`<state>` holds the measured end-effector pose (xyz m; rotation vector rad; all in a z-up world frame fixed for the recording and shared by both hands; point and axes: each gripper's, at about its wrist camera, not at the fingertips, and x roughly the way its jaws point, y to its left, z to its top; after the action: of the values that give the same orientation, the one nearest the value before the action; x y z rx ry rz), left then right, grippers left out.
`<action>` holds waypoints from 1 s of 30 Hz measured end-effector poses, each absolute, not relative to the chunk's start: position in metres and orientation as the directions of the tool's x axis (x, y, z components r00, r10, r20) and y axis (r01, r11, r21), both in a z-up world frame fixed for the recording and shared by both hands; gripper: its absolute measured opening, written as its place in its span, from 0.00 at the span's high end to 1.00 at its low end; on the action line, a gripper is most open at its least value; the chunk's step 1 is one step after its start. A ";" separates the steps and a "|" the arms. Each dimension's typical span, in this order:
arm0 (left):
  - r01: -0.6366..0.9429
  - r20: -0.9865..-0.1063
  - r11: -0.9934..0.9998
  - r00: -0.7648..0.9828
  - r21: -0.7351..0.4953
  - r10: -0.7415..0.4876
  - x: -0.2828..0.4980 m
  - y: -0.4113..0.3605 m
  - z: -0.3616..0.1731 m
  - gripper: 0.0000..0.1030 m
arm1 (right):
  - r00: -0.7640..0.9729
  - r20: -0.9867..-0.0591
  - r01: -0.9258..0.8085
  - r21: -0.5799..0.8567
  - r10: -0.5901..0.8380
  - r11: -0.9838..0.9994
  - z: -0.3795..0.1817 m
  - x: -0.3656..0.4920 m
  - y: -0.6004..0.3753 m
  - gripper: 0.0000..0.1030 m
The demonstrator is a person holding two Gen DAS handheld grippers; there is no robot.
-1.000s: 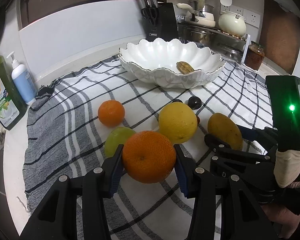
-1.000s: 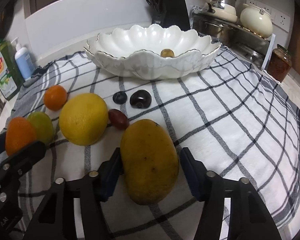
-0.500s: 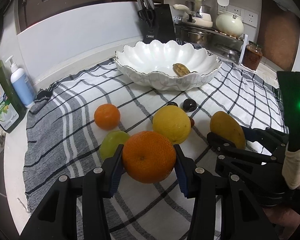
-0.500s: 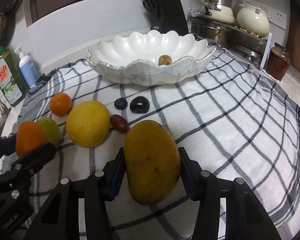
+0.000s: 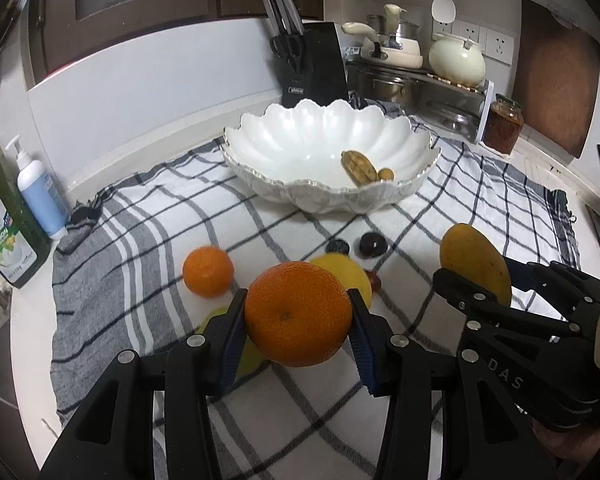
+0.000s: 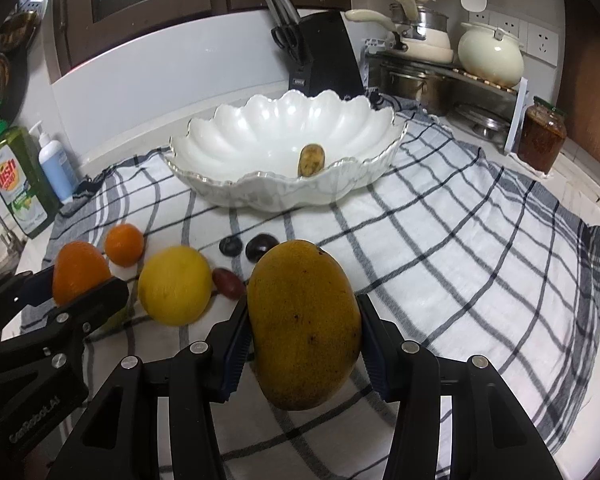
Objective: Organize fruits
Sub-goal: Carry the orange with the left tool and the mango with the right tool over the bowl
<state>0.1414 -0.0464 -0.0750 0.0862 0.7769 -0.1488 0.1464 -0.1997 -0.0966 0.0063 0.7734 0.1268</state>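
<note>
My left gripper (image 5: 298, 316) is shut on a large orange (image 5: 298, 314) and holds it above the checked cloth. My right gripper (image 6: 304, 336) is shut on a yellow mango (image 6: 304, 332), also lifted; the mango shows in the left wrist view (image 5: 474, 266). A white scalloped bowl (image 5: 284, 148) stands beyond, holding a small brown fruit (image 5: 358, 164). On the cloth lie a small orange (image 5: 208, 271), a yellow citrus (image 6: 175, 291), a green fruit mostly hidden behind my left gripper, two dark plums (image 6: 262, 245) and a red fruit (image 6: 228, 283).
Dish soap (image 5: 2, 224) and a pump bottle (image 5: 40, 192) stand at the left edge. A knife block (image 5: 312, 68), pots on a rack (image 5: 420, 76) and a jar (image 5: 503, 124) stand behind the bowl. The cloth (image 6: 480, 240) stretches right.
Both grippers have risen with their fruit, the orange and the mango lifted off the cloth. The views look down more into the bowl.
</note>
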 end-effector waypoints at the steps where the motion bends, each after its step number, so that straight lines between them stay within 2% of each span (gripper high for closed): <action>1: 0.165 -0.701 0.986 0.706 0.023 -0.102 0.143 -0.047 -0.073 0.55 | 0.713 -0.691 -0.109 0.051 0.114 0.993 -0.093 0.148 -0.201 0.51; 17: 0.166 -0.659 0.986 0.744 0.016 -0.115 0.191 -0.056 -0.041 0.55 | 0.779 -0.621 -0.082 0.037 0.088 0.996 -0.045 0.188 -0.216 0.51; 30: 0.163 -0.632 0.986 0.768 0.032 -0.106 0.253 -0.064 -0.022 0.55 | 0.792 -0.608 -0.045 0.027 0.052 0.999 -0.029 0.243 -0.229 0.51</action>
<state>0.2525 -0.0642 -0.0219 0.0863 0.6798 -0.1463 0.2430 -0.2287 -0.0294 0.0115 0.6544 0.0520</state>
